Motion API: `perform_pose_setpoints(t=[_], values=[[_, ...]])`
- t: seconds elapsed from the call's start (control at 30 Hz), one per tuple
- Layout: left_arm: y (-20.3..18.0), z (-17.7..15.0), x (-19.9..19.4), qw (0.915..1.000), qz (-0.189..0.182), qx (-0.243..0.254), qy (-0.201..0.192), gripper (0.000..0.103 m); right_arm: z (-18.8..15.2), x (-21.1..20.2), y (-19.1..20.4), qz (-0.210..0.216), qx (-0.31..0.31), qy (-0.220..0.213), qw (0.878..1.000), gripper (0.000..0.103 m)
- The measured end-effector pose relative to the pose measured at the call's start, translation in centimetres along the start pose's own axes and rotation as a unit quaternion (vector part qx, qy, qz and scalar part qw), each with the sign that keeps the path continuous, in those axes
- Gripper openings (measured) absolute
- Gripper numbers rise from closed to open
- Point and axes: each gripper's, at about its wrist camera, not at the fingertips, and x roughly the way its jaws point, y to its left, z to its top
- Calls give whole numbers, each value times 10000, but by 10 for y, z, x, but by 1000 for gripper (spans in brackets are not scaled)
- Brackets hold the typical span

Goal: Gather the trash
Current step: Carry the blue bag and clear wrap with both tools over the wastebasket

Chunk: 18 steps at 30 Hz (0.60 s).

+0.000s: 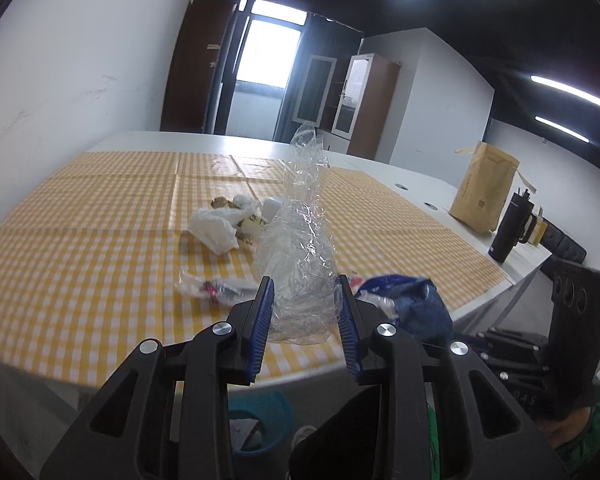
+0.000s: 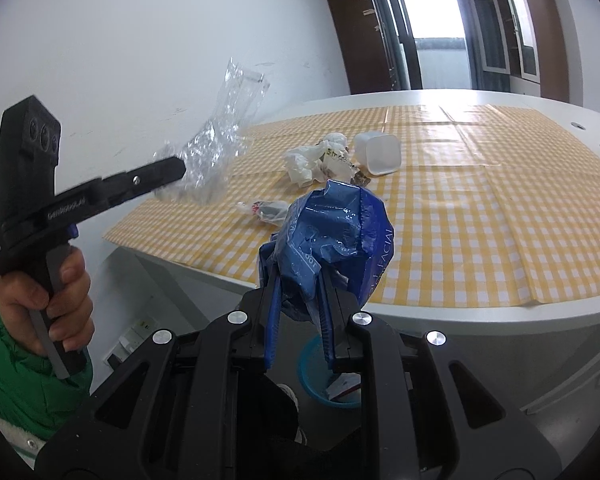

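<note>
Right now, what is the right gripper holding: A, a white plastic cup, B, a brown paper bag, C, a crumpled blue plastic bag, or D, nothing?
C: in the right wrist view the right gripper is pinched on the crumpled blue plastic bag above the table edge.

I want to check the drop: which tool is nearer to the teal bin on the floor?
Right. The right tool, holding the blue wrapper, hangs almost directly above the teal bin. The left tool is off to its side, higher.
</note>
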Motion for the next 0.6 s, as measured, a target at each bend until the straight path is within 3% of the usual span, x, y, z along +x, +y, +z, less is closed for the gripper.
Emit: perform_pose_setpoints(t=[0.3, 0.6], values=[[2, -57, -47, 9996, -80, 45, 281, 30, -28, -25, 9, -37, -207, 14, 9998, 16], [-1, -111, -55, 9956, -365, 70, 866, 30, -71, -16, 15, -96, -242, 523, 9983, 16]])
